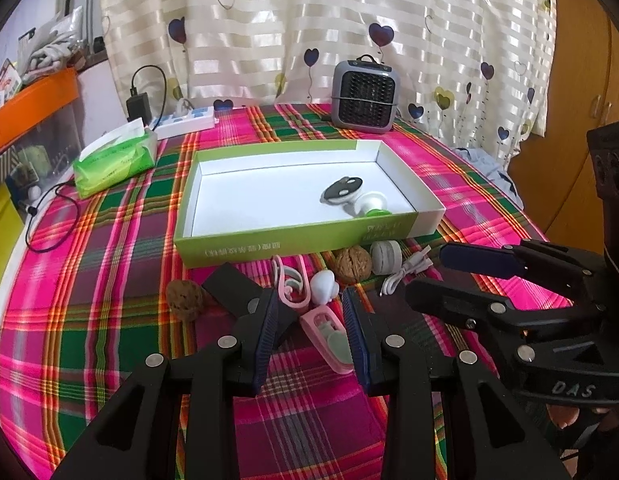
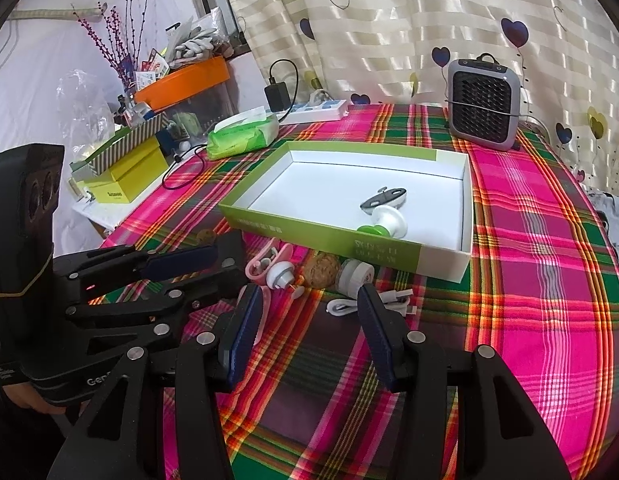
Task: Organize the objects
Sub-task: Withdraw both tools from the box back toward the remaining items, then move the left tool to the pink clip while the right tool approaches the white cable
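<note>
A green-walled white box [image 1: 245, 242] [image 2: 309, 232] sits mid-table and holds a grey oval gadget [image 1: 342, 189] [image 2: 383, 196] and a white-and-green knob [image 1: 372, 205] [image 2: 385, 222]. In front of it lie a pink clip [image 1: 293, 284], a white knob [image 1: 323, 285] [image 2: 280, 275], two walnuts [image 1: 352, 263] [image 1: 184, 296], a white round case [image 1: 385, 256] [image 2: 354, 274] and a white cable [image 1: 405, 272] [image 2: 369, 300]. My left gripper [image 1: 311, 312] is open, its fingers either side of a pink holder [image 1: 327, 338]. My right gripper [image 2: 305, 308] is open and empty, just short of the cable.
A grey heater [image 1: 365, 96] [image 2: 483, 110] stands at the table's back. A green tissue pack [image 1: 115, 158] [image 2: 243, 134], a power strip [image 1: 185, 122] and a black cable [image 1: 49, 216] lie at the left. Orange and yellow boxes [image 2: 121, 176] crowd the left side.
</note>
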The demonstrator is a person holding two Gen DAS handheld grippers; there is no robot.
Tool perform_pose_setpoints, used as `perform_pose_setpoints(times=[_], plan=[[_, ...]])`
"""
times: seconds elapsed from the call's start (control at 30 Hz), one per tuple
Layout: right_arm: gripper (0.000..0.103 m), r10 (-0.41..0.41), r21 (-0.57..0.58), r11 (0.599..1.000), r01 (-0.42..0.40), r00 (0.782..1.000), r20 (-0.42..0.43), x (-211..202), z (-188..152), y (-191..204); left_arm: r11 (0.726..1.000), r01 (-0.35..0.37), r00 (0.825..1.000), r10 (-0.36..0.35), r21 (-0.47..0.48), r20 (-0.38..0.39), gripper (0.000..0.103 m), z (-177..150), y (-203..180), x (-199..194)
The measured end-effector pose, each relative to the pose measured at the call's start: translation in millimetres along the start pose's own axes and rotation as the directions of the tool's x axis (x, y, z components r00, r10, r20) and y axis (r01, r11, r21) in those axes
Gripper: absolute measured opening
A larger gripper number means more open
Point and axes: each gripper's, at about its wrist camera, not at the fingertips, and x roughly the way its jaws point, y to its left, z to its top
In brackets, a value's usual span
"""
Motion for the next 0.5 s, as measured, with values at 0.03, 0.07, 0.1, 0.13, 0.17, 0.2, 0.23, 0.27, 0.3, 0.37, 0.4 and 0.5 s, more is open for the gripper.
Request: perform_pose_setpoints(times=[0.03, 0.07, 0.1, 0.13, 0.17, 0.2, 0.23, 0.27, 0.3, 0.37, 0.4, 0.5], plan=[[0.051, -0.006, 0.003, 1.000, 0.006, 1.000, -0.005, 1, -1, -1, 1.000, 0.005, 1.000, -0.005, -0.003, -0.003, 0.032, -2, 0, 0], [0.051, -0.011, 0.007, 1.000, 0.011, 1.000, -0.009, 2, -1, -2, 1.000, 0.009, 1.000, -0.009, -0.007, -0.006, 0.032, -3, 1, 0], [0.051, -0.017, 0.011, 1.000, 0.017, 1.000, -0.013, 3, -2, -4, 1.000, 0.017, 1.000, -0.017, -0.012, -0.011, 0.032, -5, 1, 1], [0.051, -0.025, 0.015, 1.000, 0.025, 1.000, -0.019, 5, -3, -6, 1.000, 0.023, 1.000, -0.023, -0.014, -0.013, 0.032, -6, 1, 1], [0.051, -0.031, 0.020, 0.999, 0.031, 0.999, -0.023, 6, -4, -8, 1.000, 0.027, 1.000, -0.027, -0.016, -0.015, 0.032, -7, 1, 1], [0.051, -0.037, 0.023, 0.999, 0.038, 0.999, -0.028, 7, -5, -9, 0.999, 0.032, 0.999, -0.032, -0.017, -0.016, 0.032, -8, 1, 1], [0.051, -0.044, 0.027, 0.999, 0.045, 0.998, -0.033, 9, -6, -11, 0.999, 0.036, 0.999, -0.036, -0.017, -0.016, 0.032, -8, 1, 1], [0.051, -0.049, 0.029, 0.998, 0.050, 0.998, -0.037, 10, -6, -12, 0.999, 0.039, 0.999, -0.039, -0.018, -0.017, 0.032, -8, 1, 1], [0.051, -0.052, 0.033, 0.998, 0.054, 0.998, -0.039, 11, -6, -14, 0.999, 0.044, 0.999, -0.044, -0.021, -0.017, 0.032, -9, 1, 1], [0.051, -0.058, 0.041, 0.997, 0.060, 0.997, -0.043, 12, -7, -17, 0.998, 0.053, 0.998, -0.054, -0.025, -0.019, 0.032, -10, 1, 1], [0.051, -0.062, 0.044, 0.997, 0.064, 0.997, -0.044, 13, -7, -19, 0.998, 0.056, 0.998, -0.056, -0.026, -0.020, 0.032, -10, 2, 2], [0.051, -0.071, 0.058, 0.996, 0.073, 0.996, -0.048, 14, -7, -25, 0.998, 0.056, 0.998, -0.057, -0.029, -0.020, 0.032, -11, 3, 2]])
